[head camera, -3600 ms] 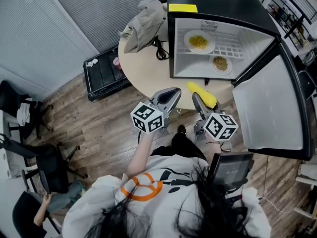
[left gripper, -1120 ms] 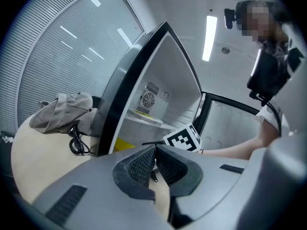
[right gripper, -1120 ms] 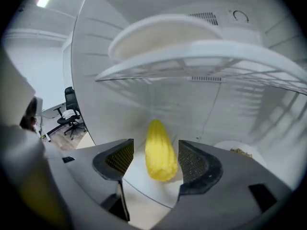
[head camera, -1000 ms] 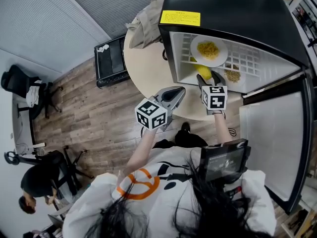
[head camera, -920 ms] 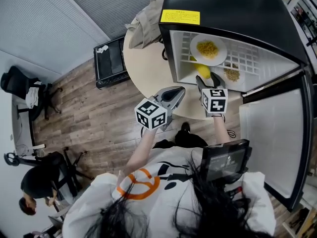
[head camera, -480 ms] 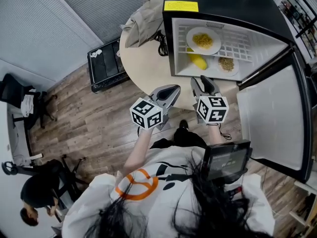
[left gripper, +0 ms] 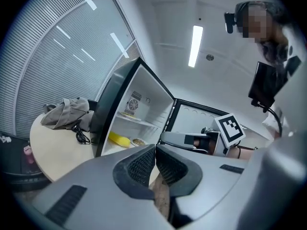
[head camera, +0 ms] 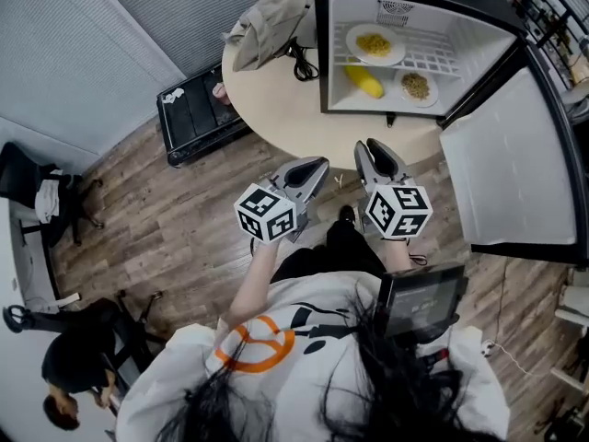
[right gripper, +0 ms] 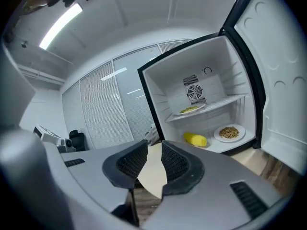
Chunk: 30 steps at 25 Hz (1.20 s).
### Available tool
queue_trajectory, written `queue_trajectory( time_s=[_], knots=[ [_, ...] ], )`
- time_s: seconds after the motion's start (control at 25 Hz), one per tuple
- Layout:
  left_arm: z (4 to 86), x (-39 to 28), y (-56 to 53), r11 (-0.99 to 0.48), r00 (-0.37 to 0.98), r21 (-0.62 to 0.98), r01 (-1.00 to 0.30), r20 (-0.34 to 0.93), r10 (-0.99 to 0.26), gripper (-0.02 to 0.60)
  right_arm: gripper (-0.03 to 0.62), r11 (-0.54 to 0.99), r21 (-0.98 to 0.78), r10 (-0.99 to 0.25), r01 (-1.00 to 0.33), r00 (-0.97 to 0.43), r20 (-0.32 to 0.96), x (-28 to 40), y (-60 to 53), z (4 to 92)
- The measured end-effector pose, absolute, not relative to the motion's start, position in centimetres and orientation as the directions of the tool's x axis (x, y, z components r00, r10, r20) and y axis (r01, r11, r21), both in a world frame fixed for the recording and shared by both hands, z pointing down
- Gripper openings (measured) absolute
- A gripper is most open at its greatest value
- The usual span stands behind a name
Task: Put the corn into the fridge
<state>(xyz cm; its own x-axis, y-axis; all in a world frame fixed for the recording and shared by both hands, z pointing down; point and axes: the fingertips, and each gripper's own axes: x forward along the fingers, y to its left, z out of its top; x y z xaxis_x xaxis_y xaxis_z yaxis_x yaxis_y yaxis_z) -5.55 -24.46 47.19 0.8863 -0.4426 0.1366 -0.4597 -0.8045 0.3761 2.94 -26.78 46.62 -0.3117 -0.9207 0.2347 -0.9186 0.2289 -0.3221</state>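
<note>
The yellow corn [head camera: 364, 82] lies on the floor of the open fridge [head camera: 414, 12], left of a plate of food [head camera: 415, 86]; it also shows in the left gripper view, corn [left gripper: 119, 139], and the right gripper view, corn [right gripper: 195, 139]. Both grippers hang in front of the round table [head camera: 276, 109], well short of the fridge. My left gripper [head camera: 317, 164] is shut and empty, its pads touching [left gripper: 155, 150]. On my right gripper [head camera: 371, 145] the jaws are closing, with a narrow gap and nothing between them [right gripper: 154, 150].
A second plate [head camera: 375, 44] sits on the wire shelf. The fridge door [head camera: 511, 155] stands open at the right. A grey jacket [head camera: 271, 17] and black cable [head camera: 299, 63] lie on the table. A black case [head camera: 193, 122] rests on the wood floor.
The right gripper let go of the corn inside the fridge and drew back towards me, its jaws narrowing. The left gripper pulled back too. The corn stays on the fridge floor.
</note>
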Motion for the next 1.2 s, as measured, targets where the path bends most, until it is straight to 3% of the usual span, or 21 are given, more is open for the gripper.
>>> queue_trajectory(
  time_s=[0.64,1.2],
  knots=[
    [45.9,-3.5,-17.2,-0.838,0.915,0.369,-0.401,0.113,-0.388,0.011,0.083,0.185,-0.339,-0.932,-0.923,-0.274,0.239,4.2,-17.6,46.3],
    [45.2,0.4,-6.5,-0.820,0.889,0.349,-0.454,0.116,-0.443,0.011,0.054,0.246,-0.342,-0.902,-0.907,-0.344,0.262,7.6,-6.2,46.9]
  ],
)
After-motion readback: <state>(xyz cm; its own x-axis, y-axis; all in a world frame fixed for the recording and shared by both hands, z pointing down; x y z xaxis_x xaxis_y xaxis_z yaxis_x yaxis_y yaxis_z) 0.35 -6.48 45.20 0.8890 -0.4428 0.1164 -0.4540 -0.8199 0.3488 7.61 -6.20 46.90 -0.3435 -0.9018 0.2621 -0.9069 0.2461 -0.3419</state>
